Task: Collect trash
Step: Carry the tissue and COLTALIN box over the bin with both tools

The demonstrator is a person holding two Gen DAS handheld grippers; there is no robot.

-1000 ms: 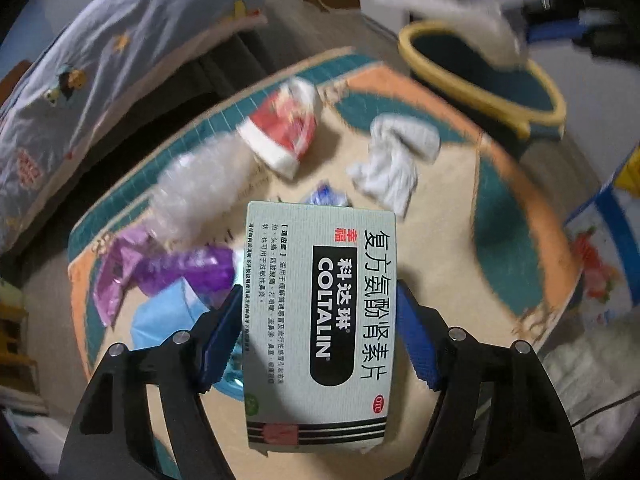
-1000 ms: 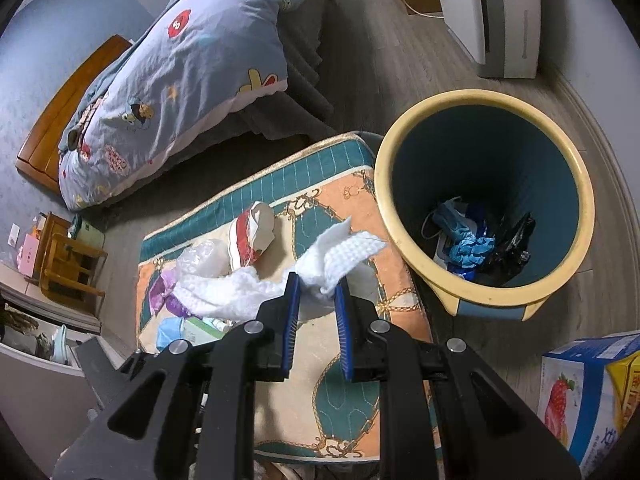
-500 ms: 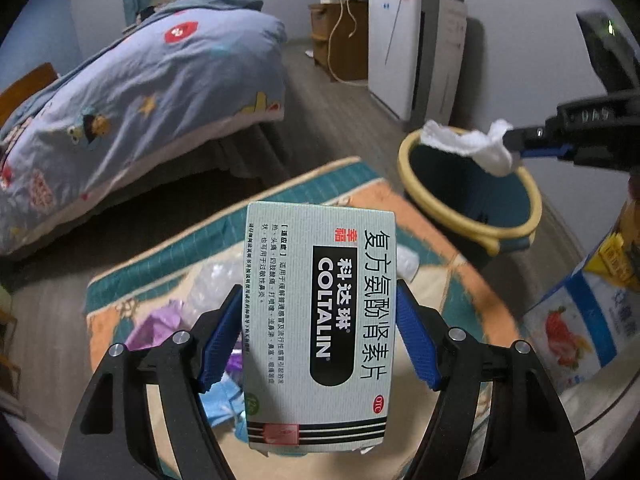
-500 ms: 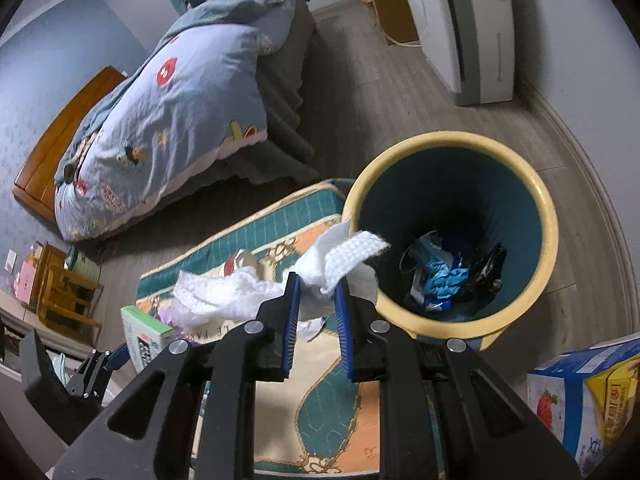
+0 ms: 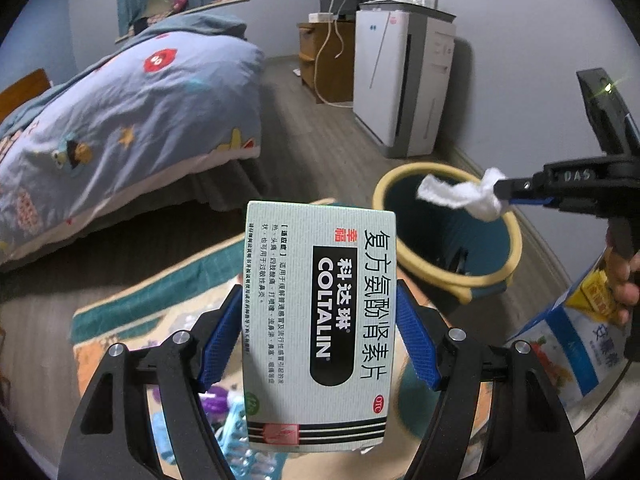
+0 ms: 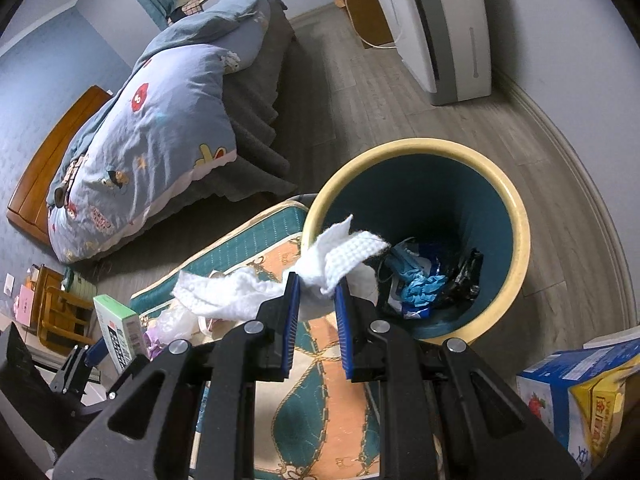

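Rug (image 5: 132, 300) mostly hidden behind medicine box (image 5: 318, 320), litter (image 5: 240, 432) beneath blurred, carton (image 6: 580, 392) cut off at edge

Left tool (image 5: 316, 344) grips medicine box (image 5: 318, 328) near bin (image 5: 448, 232).

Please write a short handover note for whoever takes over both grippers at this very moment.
Left gripper: shut on the medicine box, held above the rug.
Right gripper: shut on the white tissue, at the near rim of the trash bin.
Done: some trash already lies in the bin.
Left: drop the tissue, then the box; plastic wrappers remain on the rug.
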